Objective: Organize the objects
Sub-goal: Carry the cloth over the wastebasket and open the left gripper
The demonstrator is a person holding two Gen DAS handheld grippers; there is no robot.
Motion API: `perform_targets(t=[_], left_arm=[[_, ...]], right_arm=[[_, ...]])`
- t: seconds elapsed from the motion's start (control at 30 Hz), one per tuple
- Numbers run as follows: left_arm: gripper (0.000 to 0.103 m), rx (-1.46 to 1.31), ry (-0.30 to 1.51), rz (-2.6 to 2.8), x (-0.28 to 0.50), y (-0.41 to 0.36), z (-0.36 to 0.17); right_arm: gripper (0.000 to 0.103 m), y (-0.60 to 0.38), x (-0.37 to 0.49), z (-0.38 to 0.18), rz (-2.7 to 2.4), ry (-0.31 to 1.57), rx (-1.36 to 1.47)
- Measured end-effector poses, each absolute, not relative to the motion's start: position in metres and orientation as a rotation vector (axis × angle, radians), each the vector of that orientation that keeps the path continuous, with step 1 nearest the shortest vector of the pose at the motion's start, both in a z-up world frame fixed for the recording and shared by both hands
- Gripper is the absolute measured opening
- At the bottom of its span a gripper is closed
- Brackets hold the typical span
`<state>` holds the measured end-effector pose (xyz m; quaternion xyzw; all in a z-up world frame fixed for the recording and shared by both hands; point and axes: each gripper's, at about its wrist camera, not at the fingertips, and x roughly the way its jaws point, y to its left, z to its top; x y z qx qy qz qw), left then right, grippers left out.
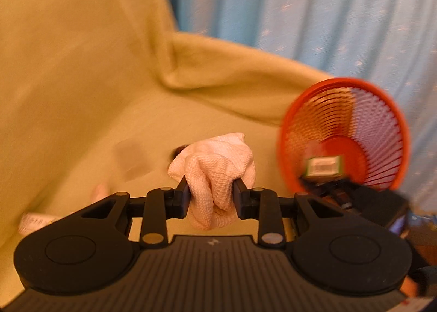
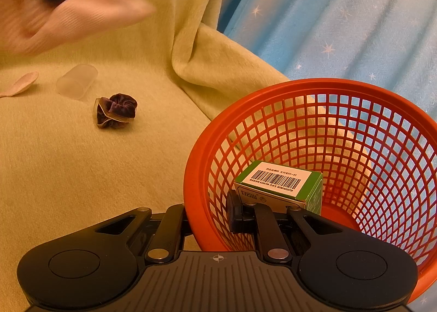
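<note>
Left wrist view: left gripper (image 1: 211,197) fingers (image 1: 182,197) are pinching a bunched pink cloth (image 1: 215,172) at frame centre, above a yellow-green blanket (image 1: 82,66). Right wrist view: right gripper (image 2: 209,219) fingers (image 2: 234,213) are clamping the rim of an orange mesh basket (image 2: 355,131) at lower right, a green box (image 2: 281,185) lying inside. A dark scrunchie (image 2: 116,110) and clear cup (image 2: 77,81) are lying at centre left.

We counted one basket (image 2: 314,110) at four o'clock with one box (image 2: 278,183) inside, one scrunchie (image 2: 116,111) at nine o'clock, one clear cup (image 2: 77,81) and one pad (image 2: 20,84) at ten, one cloth (image 1: 215,167), and two grippers.
</note>
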<state>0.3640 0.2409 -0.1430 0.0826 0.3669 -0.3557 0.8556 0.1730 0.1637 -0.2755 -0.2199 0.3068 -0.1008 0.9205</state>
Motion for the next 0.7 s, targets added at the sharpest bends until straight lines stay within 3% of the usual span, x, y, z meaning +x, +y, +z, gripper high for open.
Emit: perform_targets(t=[0.3, 0.47, 0.7], left_arm=[[0.027, 0.239, 0.7, -0.973, 0.353, 0.169, -0.106], [0.041, 0.282, 0.672, -1.103, 0.341, 0.109, -0.1], [0.044, 0.261, 0.632, -1.09, 0.34, 0.103, -0.096]], right_arm=[[0.01, 0.163, 0.173, -0.275, -0.208, 0.629, -0.446], [0.01, 0.163, 0.173, -0.274, -0.209, 0.626, -0.439], [0.01, 0.16, 0.174, -0.273, -0.206, 0.625, -0.429]])
